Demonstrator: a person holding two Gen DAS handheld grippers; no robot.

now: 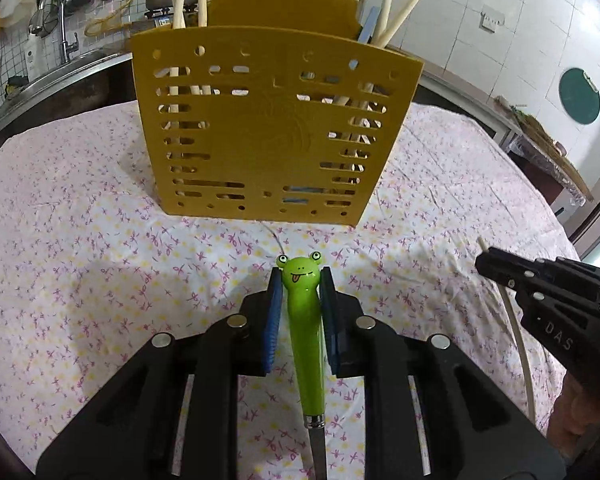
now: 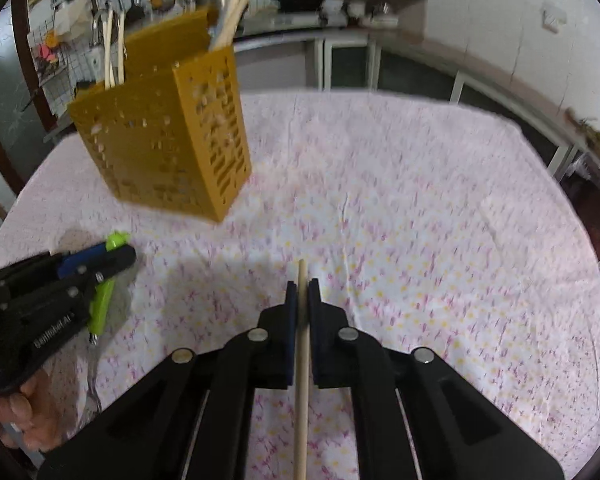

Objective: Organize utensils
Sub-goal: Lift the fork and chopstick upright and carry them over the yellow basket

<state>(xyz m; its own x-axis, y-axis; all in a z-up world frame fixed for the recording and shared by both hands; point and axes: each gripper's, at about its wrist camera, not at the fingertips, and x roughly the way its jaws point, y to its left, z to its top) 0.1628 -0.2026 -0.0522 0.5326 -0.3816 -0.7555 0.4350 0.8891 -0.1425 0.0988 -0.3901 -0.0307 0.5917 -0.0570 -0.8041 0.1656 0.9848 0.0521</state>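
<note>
Before the yellow holder (image 1: 268,136): left gripper (image 1: 300,280) clamping frog utensil (image 1: 306,320), right gripper (image 2: 302,292) clamping chopstick (image 2: 302,360).

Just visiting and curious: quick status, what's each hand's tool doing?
Left gripper shut on frog-handled utensil. Right gripper shut on chopstick. Yellow holder ahead, nothing in the way.

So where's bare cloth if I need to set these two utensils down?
Widest free patch: tablecloth right of the yellow holder, ahead of the right tool gripping a chopstick. Crowded: strip between holder and left tool with the frog-handled utensil.
</note>
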